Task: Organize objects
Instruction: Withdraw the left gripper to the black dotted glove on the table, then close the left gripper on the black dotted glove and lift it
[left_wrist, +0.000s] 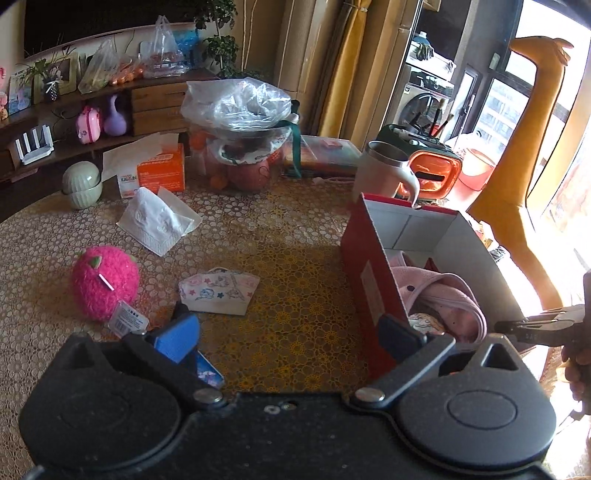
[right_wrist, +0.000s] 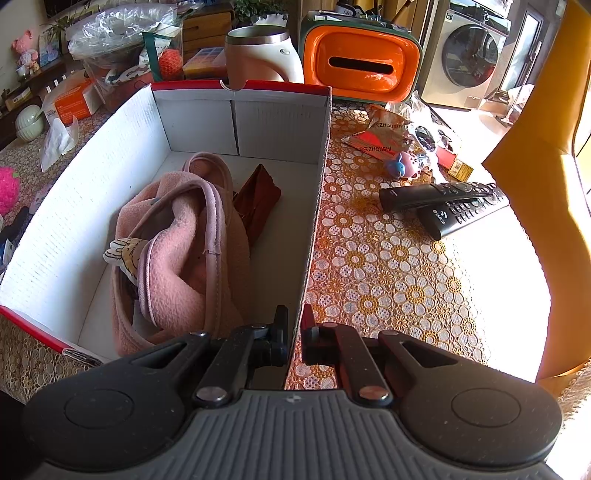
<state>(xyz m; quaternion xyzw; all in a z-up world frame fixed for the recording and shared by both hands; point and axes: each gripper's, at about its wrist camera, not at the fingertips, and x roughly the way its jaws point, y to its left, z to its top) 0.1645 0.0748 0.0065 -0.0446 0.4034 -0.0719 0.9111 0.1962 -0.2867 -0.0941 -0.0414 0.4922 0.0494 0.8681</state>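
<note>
The red cardboard box with white inside (right_wrist: 92, 155) fills the centre and left of the right wrist view. Inside it lie a pink fleece cloth (right_wrist: 177, 251) and a small brown pouch (right_wrist: 258, 199). My right gripper (right_wrist: 294, 332) pinches the box's right wall near the bottom centre, one finger inside and one outside. My left gripper (left_wrist: 291, 332) is spread wide and holds nothing; it hovers over the lace tablecloth (left_wrist: 295, 280), beside the box's red outer wall. I judge I am steadying the box while collecting. Next, I think the left should take the folded printed face mask (left_wrist: 218, 291), lower middle of its view; the fluffy pink strawberry toy (left_wrist: 105, 282) waits at lower left.
</note>
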